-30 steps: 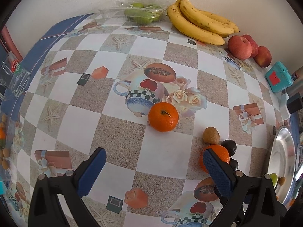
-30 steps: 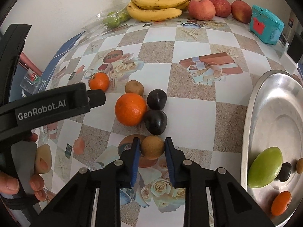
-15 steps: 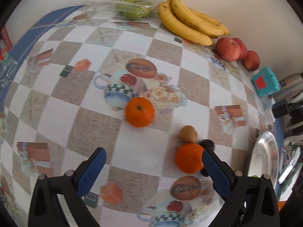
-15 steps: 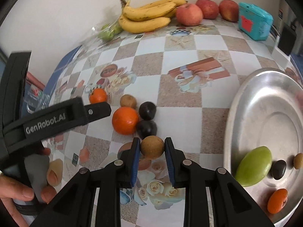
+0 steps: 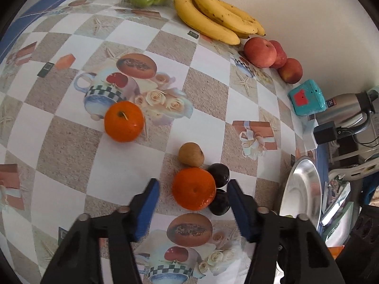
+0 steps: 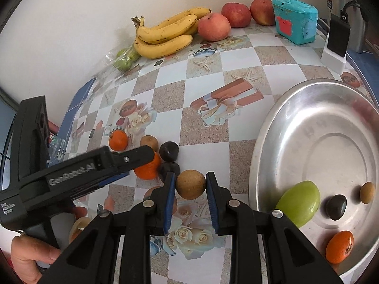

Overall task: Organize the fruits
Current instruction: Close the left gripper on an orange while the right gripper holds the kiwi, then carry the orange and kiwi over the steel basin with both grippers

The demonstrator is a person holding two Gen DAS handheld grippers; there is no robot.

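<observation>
Gripping rough round brown fruit; shiny steel plate.

Two wrist fisheyes look steeply down, close over the checked tablecloth, the left aimed at the large orange, the right beside the steel plate, both sharing that orange and the bananas beyond.
</observation>
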